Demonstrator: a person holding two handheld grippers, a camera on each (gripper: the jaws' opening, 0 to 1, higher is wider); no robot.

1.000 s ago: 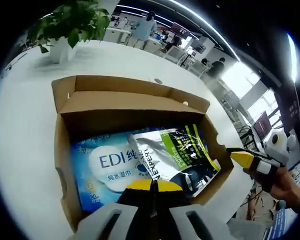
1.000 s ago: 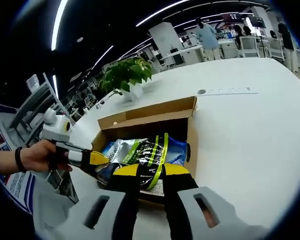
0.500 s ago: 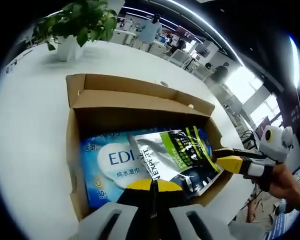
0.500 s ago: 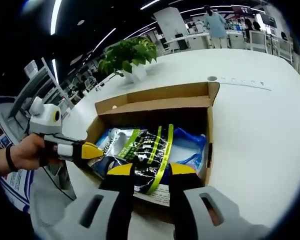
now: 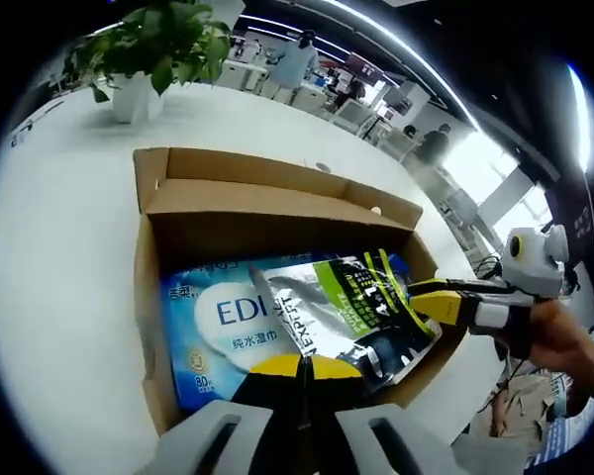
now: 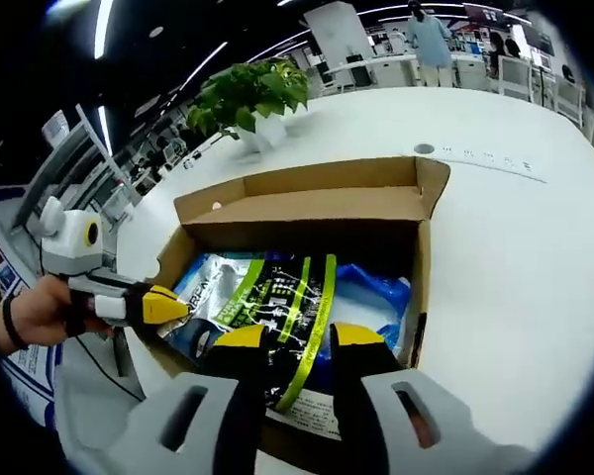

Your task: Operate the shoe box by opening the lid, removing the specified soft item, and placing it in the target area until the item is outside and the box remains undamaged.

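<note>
Right tool (image 6: 289, 336) over pouch (image 6: 277, 302), open box (image 6: 421, 247)

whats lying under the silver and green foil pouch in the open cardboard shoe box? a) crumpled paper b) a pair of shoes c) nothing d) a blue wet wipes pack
d: the blue wet wipes pack lies flat in the open cardboard shoe box, partly under the silver and green foil pouch.

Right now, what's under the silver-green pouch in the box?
A blue wet-wipes pack lies under the silver-green pouch inside the cardboard box; its left part shows, the rest is covered. Whatever lies beneath either is hidden.
</note>
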